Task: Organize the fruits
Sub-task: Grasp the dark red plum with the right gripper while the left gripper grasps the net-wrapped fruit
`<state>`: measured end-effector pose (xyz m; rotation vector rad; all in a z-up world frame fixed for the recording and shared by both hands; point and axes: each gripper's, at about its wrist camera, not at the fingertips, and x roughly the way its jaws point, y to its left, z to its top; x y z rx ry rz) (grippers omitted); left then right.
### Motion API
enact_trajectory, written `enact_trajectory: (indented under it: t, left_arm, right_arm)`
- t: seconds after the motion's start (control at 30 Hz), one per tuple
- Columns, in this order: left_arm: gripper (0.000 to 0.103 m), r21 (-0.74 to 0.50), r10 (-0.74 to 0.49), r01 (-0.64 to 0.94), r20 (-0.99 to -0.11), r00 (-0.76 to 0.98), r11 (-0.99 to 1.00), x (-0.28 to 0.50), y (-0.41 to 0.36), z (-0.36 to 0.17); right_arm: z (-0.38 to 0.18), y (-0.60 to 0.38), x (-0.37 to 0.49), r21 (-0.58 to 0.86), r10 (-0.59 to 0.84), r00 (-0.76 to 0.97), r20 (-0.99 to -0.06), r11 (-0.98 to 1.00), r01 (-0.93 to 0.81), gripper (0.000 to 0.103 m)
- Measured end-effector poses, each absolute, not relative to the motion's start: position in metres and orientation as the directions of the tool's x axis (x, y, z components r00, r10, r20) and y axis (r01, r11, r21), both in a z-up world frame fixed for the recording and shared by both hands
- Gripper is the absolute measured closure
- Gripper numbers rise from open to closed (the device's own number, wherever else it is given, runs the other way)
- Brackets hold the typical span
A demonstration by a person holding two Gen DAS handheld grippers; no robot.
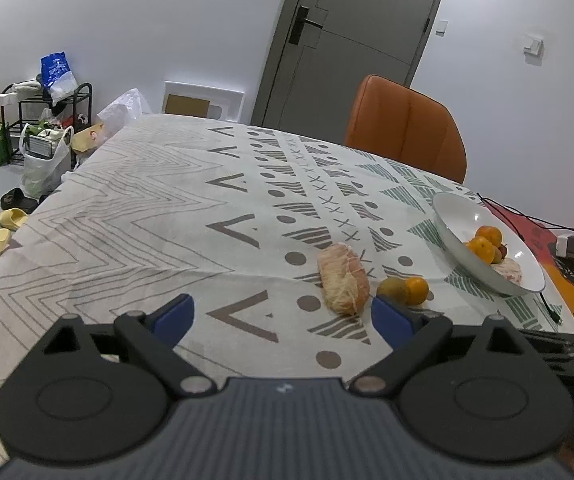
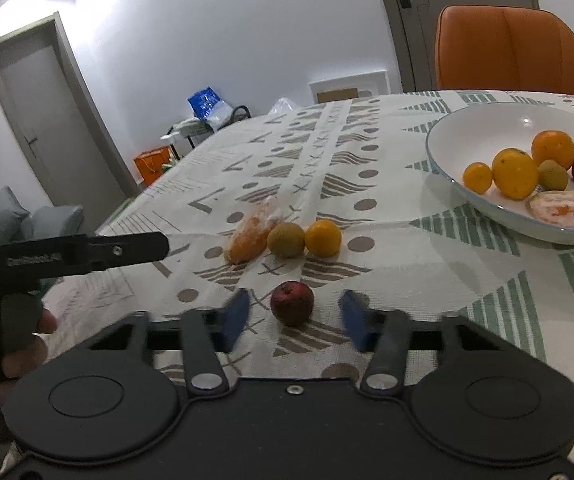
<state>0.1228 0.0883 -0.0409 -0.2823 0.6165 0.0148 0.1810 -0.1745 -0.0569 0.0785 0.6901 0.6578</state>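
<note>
Right wrist view: my right tool (image 2: 294, 316), blue pads apart and not touching, straddles the small red fruit (image 2: 291, 304) on the table (image 2: 427, 280), placed for pickup toward the white bowl (image 2: 443, 140).

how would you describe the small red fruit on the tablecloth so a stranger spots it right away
Start at the white bowl on the patterned tablecloth. Nearer the camera, three fruits lie in a row. The small red fruit sits alone in front of them, between the right gripper jaws, the only dark red one outside the bowl.
</note>
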Motion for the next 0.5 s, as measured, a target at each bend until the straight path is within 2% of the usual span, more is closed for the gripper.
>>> enact_trajectory:
  t: [0.03,0.1,0.23,0.3,0.5]
  left_arm:
    - [0.008,-0.258,-0.071,-0.097,-0.574,0.816,0.961,0.124,0.088,-0.041]
    - [0.009,-0.261,-0.078,-0.092,-0.576,0.814,0.961,0.126,0.087,-0.042]
    - [0.014,-0.263,-0.092,-0.075,-0.568,0.818,0.962,0.133,0.082,-0.042]
    - [0.021,-0.272,-0.106,-0.064,-0.568,0.816,0.960,0.137,0.078,-0.043]
    - [0.030,-0.274,-0.136,-0.032,-0.573,0.808,0.961,0.152,0.065,-0.047]
  right_arm:
    - [-0.057,-0.174,0.182,0.278,0.586,0.578,-0.567,0.797,-0.536,0.075]
    - [-0.057,-0.176,0.183,0.290,0.593,0.571,-0.568,0.794,-0.535,0.079]
    - [-0.055,-0.183,0.182,0.289,0.585,0.585,-0.561,0.801,-0.524,0.080]
    - [-0.054,-0.187,0.181,0.288,0.582,0.594,-0.556,0.805,-0.519,0.080]
    - [-0.050,-0.202,0.181,0.292,0.566,0.618,-0.546,0.820,-0.493,0.080]
